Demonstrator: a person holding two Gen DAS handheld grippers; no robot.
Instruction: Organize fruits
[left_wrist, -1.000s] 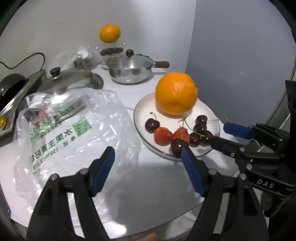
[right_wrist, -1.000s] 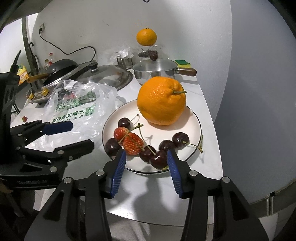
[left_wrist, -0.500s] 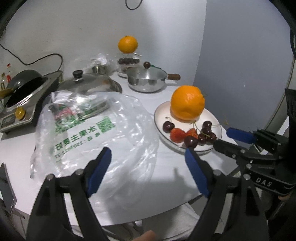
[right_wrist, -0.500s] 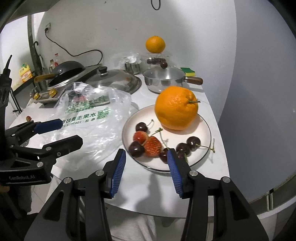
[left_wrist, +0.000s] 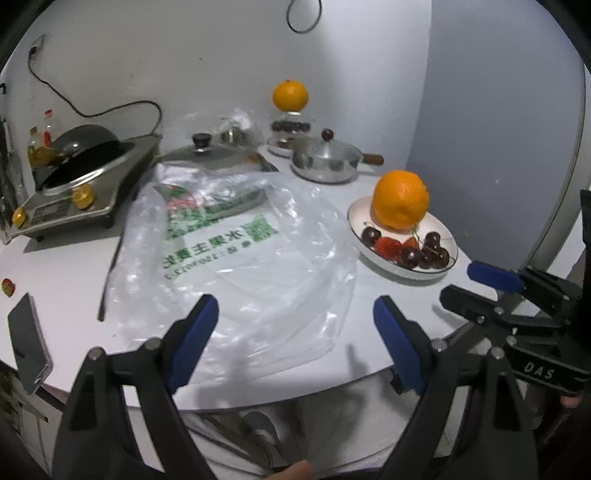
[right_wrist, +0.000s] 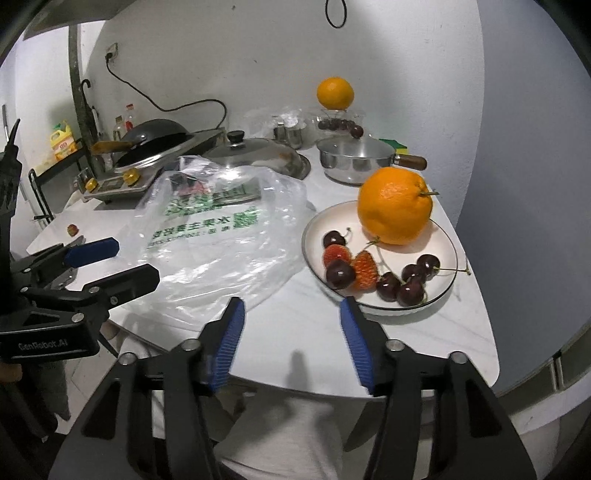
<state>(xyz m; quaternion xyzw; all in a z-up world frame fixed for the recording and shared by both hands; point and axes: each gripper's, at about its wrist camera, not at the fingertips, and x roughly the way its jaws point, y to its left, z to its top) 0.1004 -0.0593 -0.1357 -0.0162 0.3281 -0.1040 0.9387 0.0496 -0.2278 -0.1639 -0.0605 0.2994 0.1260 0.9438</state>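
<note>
A white plate (right_wrist: 445, 295) at the table's right holds a large orange (right_wrist: 394, 205), two strawberries (right_wrist: 365, 274) and several dark cherries (right_wrist: 410, 291); the plate also shows in the left wrist view (left_wrist: 356, 218). A clear plastic bag (left_wrist: 236, 258) with green print lies crumpled left of the plate. My left gripper (left_wrist: 295, 332) is open and empty over the bag's near edge. My right gripper (right_wrist: 290, 336) is open and empty, near the table's front edge, short of the plate.
At the back stand a lidded steel pan (right_wrist: 354, 155), a domed lid (right_wrist: 258, 155), a wok on a cooker (right_wrist: 147, 147), and a second orange (right_wrist: 334, 93) on a glass container of cherries. A phone (left_wrist: 27, 347) and a small strawberry (right_wrist: 72, 230) lie at left.
Both grippers have pulled back from the plate toward the table's front edge, so more of the table shows. Both stay open and empty. The fruit has not moved.
</note>
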